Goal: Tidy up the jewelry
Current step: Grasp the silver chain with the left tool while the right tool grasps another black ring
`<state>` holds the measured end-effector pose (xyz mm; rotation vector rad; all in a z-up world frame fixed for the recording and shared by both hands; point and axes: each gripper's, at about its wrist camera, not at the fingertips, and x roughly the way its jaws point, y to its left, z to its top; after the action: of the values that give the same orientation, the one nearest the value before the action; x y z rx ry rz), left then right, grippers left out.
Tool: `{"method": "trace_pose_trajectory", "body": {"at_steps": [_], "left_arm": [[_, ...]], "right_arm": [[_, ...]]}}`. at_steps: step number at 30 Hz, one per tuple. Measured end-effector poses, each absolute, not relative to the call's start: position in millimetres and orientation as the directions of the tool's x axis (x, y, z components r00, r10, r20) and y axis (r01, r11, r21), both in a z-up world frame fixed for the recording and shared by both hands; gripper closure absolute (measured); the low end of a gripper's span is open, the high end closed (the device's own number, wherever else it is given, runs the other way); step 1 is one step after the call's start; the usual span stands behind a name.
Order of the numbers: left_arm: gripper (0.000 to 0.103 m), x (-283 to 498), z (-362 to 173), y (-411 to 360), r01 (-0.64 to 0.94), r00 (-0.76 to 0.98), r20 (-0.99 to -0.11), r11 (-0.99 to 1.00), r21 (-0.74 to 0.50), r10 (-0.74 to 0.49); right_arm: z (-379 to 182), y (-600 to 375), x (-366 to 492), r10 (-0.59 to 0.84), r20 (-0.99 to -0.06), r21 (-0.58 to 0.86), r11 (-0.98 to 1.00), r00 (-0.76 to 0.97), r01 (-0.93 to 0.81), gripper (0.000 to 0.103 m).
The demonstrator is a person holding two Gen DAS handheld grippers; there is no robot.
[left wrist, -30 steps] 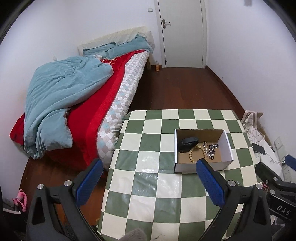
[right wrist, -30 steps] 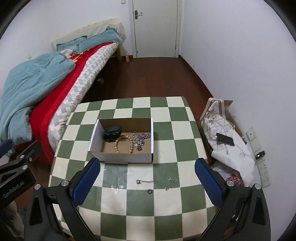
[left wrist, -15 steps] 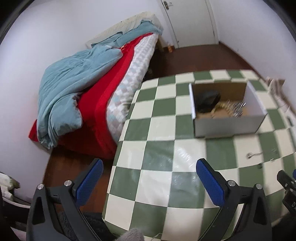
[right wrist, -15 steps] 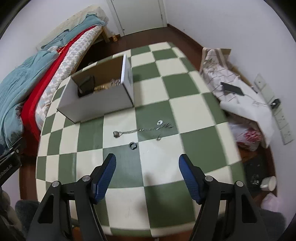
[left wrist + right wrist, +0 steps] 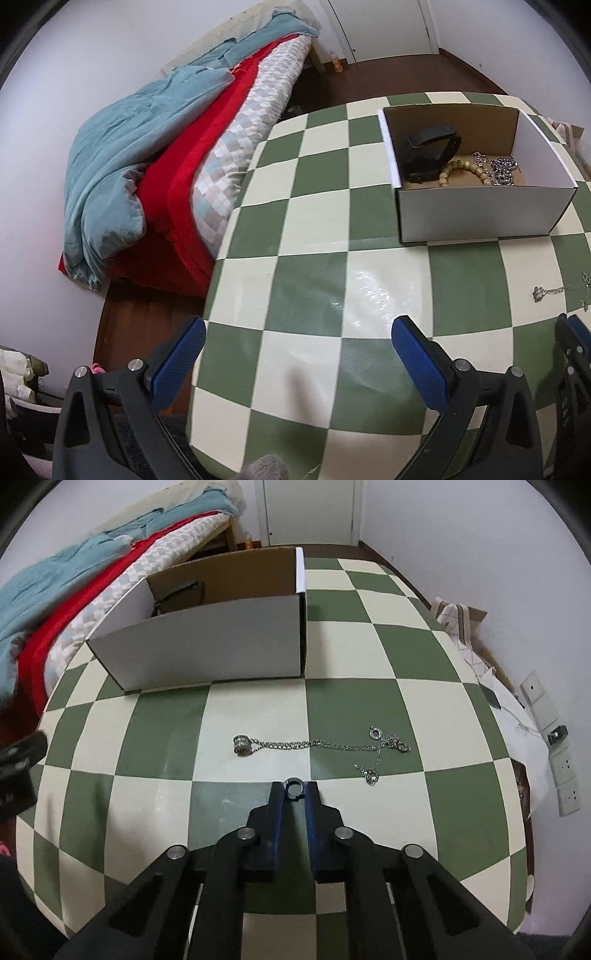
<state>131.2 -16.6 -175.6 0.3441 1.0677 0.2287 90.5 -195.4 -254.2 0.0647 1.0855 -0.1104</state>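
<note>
A small dark ring (image 5: 294,787) sits pinched between the tips of my right gripper (image 5: 294,792), which is shut on it low over the checkered table (image 5: 369,653). Just beyond it a silver chain (image 5: 317,744) with a barrel pendant (image 5: 242,745) lies stretched on the cloth. The white cardboard box (image 5: 207,646) stands behind the chain. In the left wrist view the box (image 5: 480,210) holds a black strap (image 5: 430,147), a bead bracelet (image 5: 461,168) and a silver chain (image 5: 502,168). My left gripper (image 5: 299,354) is open over the table's left front, holding nothing.
A bed (image 5: 166,147) with a red cover and a teal blanket runs along the table's left side. A white bag (image 5: 461,627) and wall sockets (image 5: 554,738) lie beyond the right edge. My right gripper's body (image 5: 572,354) shows at the left wrist view's right border.
My right gripper came down to the table and went from open to shut on the dark ring. The left gripper sank lower and closer to the table, still open.
</note>
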Motion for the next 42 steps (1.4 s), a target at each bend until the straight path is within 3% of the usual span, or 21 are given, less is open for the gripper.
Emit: {"method": "trace_pose_trajectory", "body": {"at_steps": [1,15,17,20,22,24,31,36,37,39,40,42], "left_arm": [[0.0,133,-177,-20,-0.01,0.465,-0.817,0.925,0.379,0.34],[0.002,150,-207,-125,0.22,0.407,-0.909,0.957,0.19,0.087],[0.008,153,-211,-138,0.262,0.398,-0.916,0.95,0.168,0.052],[0.035,153,-219,-153,0.316,0.373,-0.928,0.936,0.154,0.026],[0.069,152,-218,-155,0.335,0.376,-0.927,0.934,0.124,-0.011],[0.095,153,-217,-154,0.358,0.354,-0.933,0.931,0.072,-0.064],[0.096,150,-209,-118,0.3,0.361,-0.932,0.95,0.082,-0.033],[0.096,140,-204,-66,0.232,0.371,-0.929,0.967,0.105,0.012],[0.096,137,-203,-55,0.216,0.372,-0.928,0.97,0.111,0.023],[0.096,133,-200,-36,0.187,0.373,-0.926,0.974,0.128,0.051],[0.096,130,-200,-29,0.175,0.371,-0.927,0.976,0.132,0.059],[0.096,125,-202,-18,0.154,0.368,-0.927,0.978,0.144,0.079]], "right_arm": [[-253,-199,88,-0.056,-0.885,0.008,0.991,0.463,0.135,0.103],[-238,-296,58,-0.028,-0.883,0.159,0.922,0.469,0.354,0.103],[-239,-306,56,-0.038,-0.885,0.159,0.912,0.464,0.379,0.103],[-241,-320,52,-0.048,-0.887,0.164,0.896,0.459,0.412,0.103],[-241,-325,50,-0.051,-0.887,0.167,0.89,0.458,0.424,0.103],[-240,-327,49,-0.054,-0.886,0.169,0.887,0.461,0.429,0.103],[-230,-321,51,-0.011,-0.87,0.22,0.886,0.493,0.408,0.103],[-232,-298,63,0.099,-0.856,0.298,0.896,0.507,0.33,0.101],[-235,-290,67,0.127,-0.856,0.313,0.899,0.501,0.308,0.097],[-240,-274,76,0.165,-0.856,0.325,0.908,0.49,0.263,0.075],[-243,-267,79,0.168,-0.858,0.319,0.915,0.486,0.247,0.057],[-247,-251,86,0.164,-0.86,0.296,0.932,0.483,0.21,0.051]]}}
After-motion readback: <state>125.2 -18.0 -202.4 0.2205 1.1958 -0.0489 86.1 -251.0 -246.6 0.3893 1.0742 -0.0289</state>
